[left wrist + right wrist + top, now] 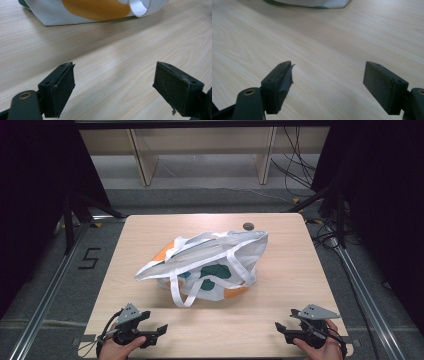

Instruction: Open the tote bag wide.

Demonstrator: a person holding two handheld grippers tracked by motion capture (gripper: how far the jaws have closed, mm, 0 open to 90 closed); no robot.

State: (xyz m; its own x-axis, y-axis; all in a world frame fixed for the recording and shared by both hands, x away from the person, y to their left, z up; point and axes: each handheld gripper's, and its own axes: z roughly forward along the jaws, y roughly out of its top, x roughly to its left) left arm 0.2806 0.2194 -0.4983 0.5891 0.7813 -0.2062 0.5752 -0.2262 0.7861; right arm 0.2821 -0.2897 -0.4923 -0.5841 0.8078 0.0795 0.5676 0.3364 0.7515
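White cloth with orange and green patches, the tote bag (210,265) lies slumped at the middle of the table (280,330), its straps (182,292) looped toward me. My left tool (159,332) and right tool (280,329) both rest near the table's near edge, well apart from the bag, jaws spread wide with nothing between them. I judge the approach comes next: I'd bring each tool in low toward a strap and close on one layer of webbing, not the bunched body.

1 tote bag (210,265), 2 grippers (150,334) (286,330), and 1 table (280,320).
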